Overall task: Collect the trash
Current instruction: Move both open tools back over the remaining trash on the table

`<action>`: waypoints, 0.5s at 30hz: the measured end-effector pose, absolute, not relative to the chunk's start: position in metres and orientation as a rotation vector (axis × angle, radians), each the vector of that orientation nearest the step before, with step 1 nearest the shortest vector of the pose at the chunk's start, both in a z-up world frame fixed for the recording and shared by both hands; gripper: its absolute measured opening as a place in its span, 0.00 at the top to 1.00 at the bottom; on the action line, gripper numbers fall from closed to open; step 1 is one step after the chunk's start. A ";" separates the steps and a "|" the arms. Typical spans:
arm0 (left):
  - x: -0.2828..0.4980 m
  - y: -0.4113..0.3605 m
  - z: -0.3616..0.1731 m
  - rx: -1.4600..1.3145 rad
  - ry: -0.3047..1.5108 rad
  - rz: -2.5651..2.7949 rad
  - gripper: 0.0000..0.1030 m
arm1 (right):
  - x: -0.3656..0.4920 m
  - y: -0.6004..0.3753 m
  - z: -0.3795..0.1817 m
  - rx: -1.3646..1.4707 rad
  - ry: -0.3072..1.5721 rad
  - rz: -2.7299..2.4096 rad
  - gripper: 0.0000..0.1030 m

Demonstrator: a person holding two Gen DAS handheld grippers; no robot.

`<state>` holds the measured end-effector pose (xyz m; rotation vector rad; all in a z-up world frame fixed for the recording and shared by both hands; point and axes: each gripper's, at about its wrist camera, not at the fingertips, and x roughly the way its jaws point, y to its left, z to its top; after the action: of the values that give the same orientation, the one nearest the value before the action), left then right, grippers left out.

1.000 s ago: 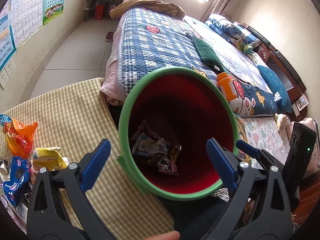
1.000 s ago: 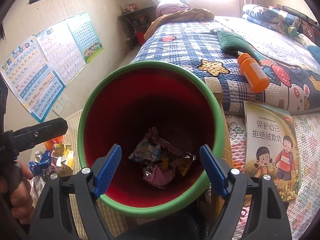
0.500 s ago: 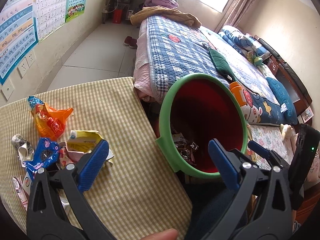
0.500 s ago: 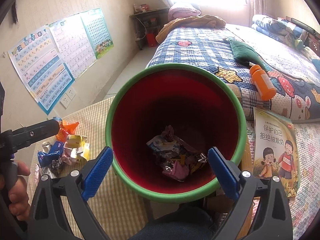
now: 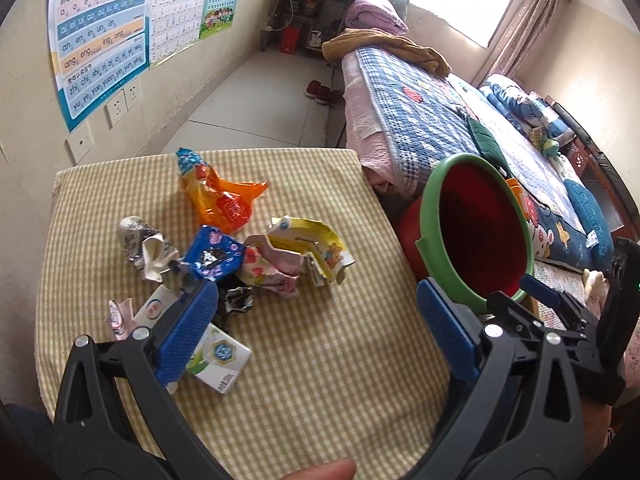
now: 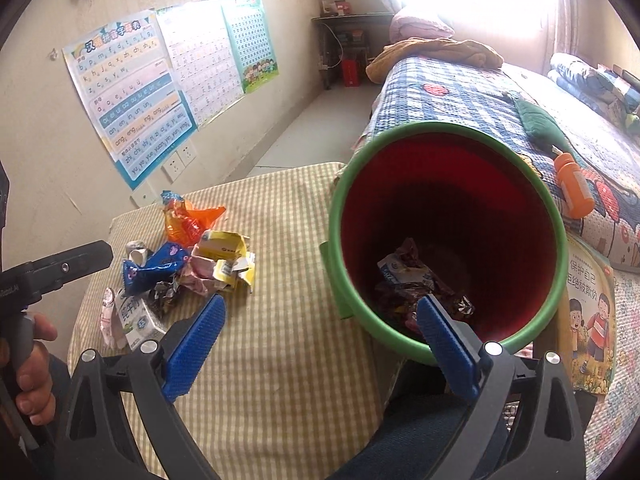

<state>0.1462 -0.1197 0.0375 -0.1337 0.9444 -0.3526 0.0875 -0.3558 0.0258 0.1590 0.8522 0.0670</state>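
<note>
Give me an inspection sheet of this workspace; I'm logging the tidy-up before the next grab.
Surface: checked yellow cloth covers the table.
Job's things: wrappers heaped on the cloth, among them an orange bag and a small carton; red bin with a green rim beside the table, tilted, with some wrappers at its bottom.
Clutter: orange bottle and picture book on the bed.
Grippers: left claw open and empty above the heap; right claw open and empty, its jaws have just been opening.
Cables: nothing seen on the table.
Surroundings: bed, wall posters, wall sockets.
</note>
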 end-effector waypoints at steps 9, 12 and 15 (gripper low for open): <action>0.123 -0.036 0.023 -0.179 0.954 -0.217 0.05 | 0.088 -0.285 0.013 0.103 0.892 0.183 0.07; 0.116 -0.009 0.016 -0.198 0.960 -0.174 0.05 | 0.087 -0.264 0.010 0.079 0.902 0.217 0.07; 0.110 0.013 0.009 -0.223 0.969 -0.141 0.05 | 0.088 -0.245 0.005 0.053 0.916 0.247 0.07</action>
<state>0.1103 0.0132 0.0095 -0.2229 0.9692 -0.1412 0.0880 -0.2446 0.0045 0.0534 0.9162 0.2466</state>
